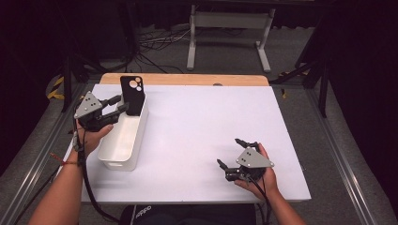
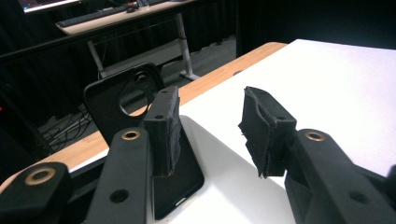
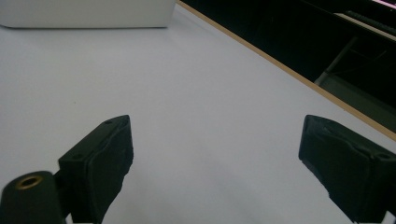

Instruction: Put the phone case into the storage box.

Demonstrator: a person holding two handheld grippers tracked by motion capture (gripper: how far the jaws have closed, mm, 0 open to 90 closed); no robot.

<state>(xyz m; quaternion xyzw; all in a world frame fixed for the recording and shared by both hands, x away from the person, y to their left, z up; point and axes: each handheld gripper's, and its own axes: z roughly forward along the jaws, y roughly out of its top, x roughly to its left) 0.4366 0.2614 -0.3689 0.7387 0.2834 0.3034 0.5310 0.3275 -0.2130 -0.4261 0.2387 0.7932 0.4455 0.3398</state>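
I am holding my left tool [image 1: 123,103] beside the black phone case [image 1: 132,95], which is standing on end in the far end of the white bin [image 1: 123,140], leaning against its far wall with the camera cut-out up. In the left gripper view the case [image 2: 122,100] is sitting behind and to one side of the nearer pad, not in the gap, and the pads are standing apart with nothing between them, so I am judging that this tool is no longer gripping anything and that the case is already placed. The bin is sitting at the left side of the white tabletop [image 1: 197,136], and I am seeing nothing else inside it from above. My right tool [image 1: 233,153] is resting low near the tabletop's near right corner, well apart from the bin, its jaws spread wide and empty over bare white surface in the right gripper view [image 3: 210,163]. As I am reading it, the main step is done; what is left is drawing my left tool clear of the case without tipping it, since it is only leaning there.
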